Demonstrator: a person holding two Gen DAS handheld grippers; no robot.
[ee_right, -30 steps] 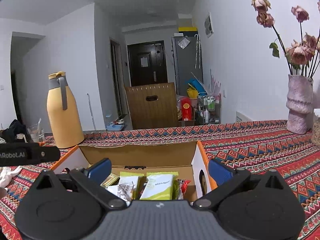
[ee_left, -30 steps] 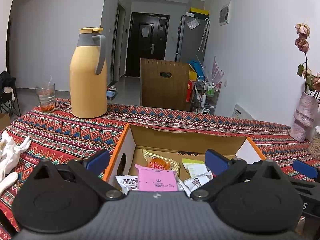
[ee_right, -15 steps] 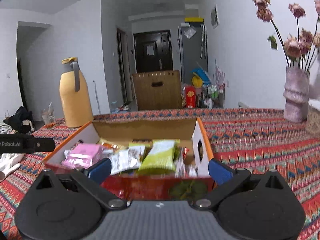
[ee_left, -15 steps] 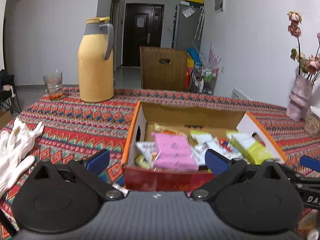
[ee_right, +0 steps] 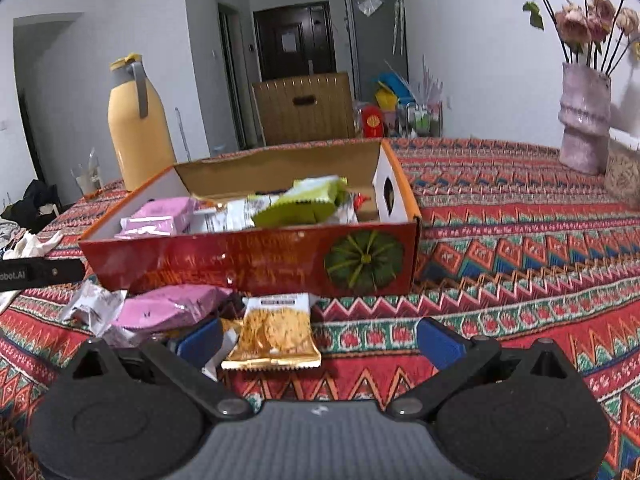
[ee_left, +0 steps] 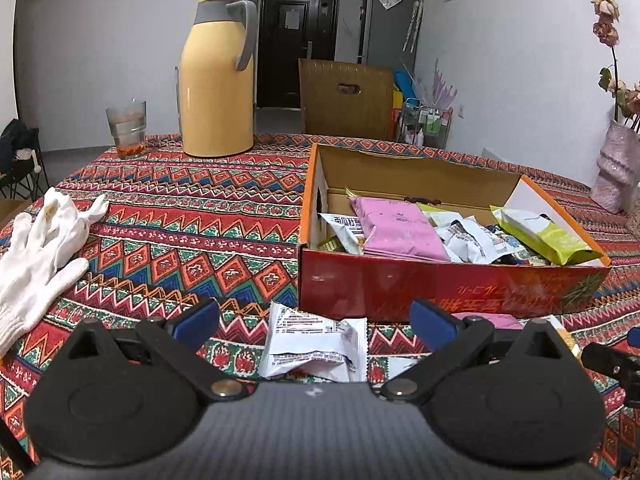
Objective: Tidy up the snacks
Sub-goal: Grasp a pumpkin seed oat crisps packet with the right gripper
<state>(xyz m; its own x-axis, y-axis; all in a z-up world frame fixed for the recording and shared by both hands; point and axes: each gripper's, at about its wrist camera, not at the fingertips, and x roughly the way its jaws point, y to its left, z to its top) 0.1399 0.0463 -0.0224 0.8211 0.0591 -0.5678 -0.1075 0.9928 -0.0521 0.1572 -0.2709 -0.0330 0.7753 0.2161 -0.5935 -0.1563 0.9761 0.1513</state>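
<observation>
A red cardboard box [ee_left: 440,284] [ee_right: 248,264] with orange rims holds several snack packets, among them a pink one [ee_left: 396,226] and a green one [ee_left: 544,236]. In front of the box, loose on the cloth, lie a white crumpled packet [ee_left: 316,344], a pink packet [ee_right: 168,306] and a gold noodle-snack packet [ee_right: 276,330]. My left gripper [ee_left: 316,320] is open just above the white packet. My right gripper [ee_right: 320,338] is open, low over the cloth, with the gold packet between its fingers but not touched.
A yellow thermos [ee_left: 218,76] and a glass [ee_left: 127,128] stand at the table's far left. White gloves [ee_left: 36,248] lie at the left edge. A pink vase with dried flowers [ee_right: 584,116] stands far right. A patterned cloth [ee_left: 192,216] covers the table.
Both grippers have pulled back and down from above the box to the table in front of it. The loose packets before the box have come into view.
</observation>
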